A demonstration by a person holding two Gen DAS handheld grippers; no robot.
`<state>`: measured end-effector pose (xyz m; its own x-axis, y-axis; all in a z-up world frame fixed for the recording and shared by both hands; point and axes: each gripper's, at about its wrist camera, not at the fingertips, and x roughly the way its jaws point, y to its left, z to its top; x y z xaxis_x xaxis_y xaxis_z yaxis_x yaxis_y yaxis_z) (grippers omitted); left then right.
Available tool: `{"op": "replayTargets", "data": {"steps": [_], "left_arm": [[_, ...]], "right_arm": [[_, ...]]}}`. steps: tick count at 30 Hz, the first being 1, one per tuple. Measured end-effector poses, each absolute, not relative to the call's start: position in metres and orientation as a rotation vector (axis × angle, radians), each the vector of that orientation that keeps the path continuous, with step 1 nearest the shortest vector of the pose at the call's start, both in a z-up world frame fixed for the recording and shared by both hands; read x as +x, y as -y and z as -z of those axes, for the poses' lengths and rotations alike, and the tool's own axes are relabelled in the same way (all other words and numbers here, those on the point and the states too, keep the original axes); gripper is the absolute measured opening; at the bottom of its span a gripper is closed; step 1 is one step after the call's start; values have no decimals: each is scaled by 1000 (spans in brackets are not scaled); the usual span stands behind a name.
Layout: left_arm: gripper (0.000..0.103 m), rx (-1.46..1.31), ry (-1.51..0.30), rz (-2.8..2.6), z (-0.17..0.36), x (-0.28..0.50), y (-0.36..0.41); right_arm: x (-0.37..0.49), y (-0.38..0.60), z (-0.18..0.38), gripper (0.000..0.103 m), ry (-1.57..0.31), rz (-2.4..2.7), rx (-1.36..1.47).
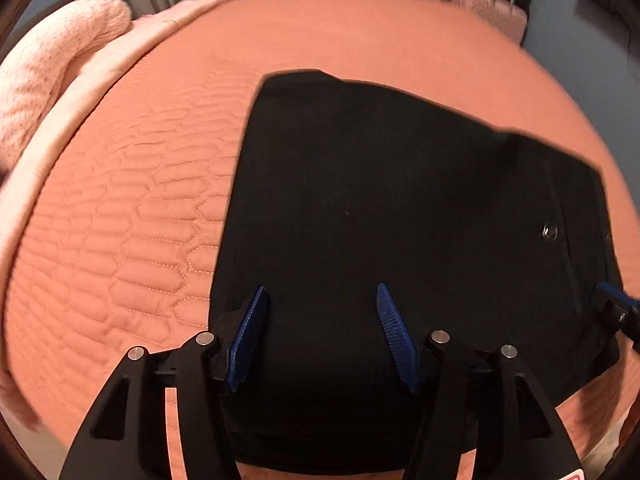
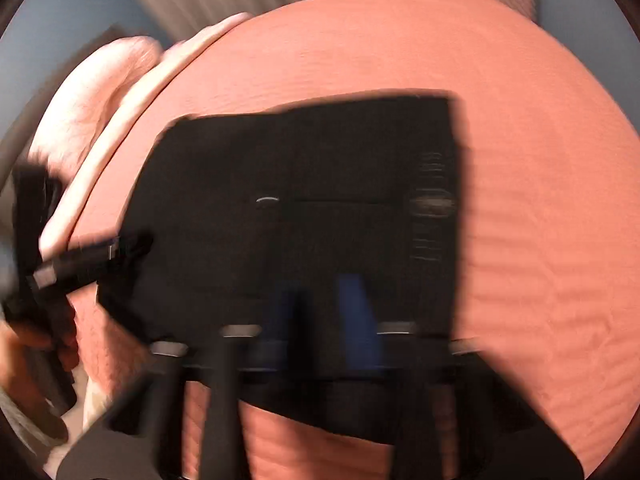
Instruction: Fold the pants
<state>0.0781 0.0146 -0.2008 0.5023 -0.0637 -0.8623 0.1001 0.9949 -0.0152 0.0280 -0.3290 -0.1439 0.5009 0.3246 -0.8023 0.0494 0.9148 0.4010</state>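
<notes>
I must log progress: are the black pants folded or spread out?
Folded: the black pants lie as a compact block on the orange bedspread, with no separate legs showing.

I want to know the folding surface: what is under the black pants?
The black pants lie on a quilted orange bedspread that shows all around them. Anything beneath the cloth itself is covered.

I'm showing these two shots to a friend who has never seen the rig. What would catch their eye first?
The black pants, folded into a compact block, lie dark against the salmon quilted bedspread in the middle of both views. Next come the blue-padded fingers of the open left gripper, spread just above the pants' near edge. A pale pink knitted blanket lies at the bed's far left.
</notes>
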Motion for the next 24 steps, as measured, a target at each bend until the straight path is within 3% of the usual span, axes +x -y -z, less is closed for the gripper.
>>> {"op": "replayTargets", "data": {"steps": [1,4,7,9,11,21,24], "left_arm": [[53,33,-1032,74,192,74,-20],[54,-45,-989,56,171,66,-26],[57,31,-1066,56,194,70,-21],[56,77,-1047,58,189,66,-15],[55,118,-1002,43,165,51,-12],[56,162,-971,58,120,8,16],[58,143,-976,64,113,-7,23]], "right_arm": [[21,337,128,11,-999,-128,421],[16,323,110,11,-959,-187,358],[15,302,142,0,-1057,-157,143],[6,313,134,0,-1036,-118,247],[-7,313,110,7,-987,-54,239],[-57,288,84,7,-961,-16,182],[-67,283,73,14,-949,-12,168]]}}
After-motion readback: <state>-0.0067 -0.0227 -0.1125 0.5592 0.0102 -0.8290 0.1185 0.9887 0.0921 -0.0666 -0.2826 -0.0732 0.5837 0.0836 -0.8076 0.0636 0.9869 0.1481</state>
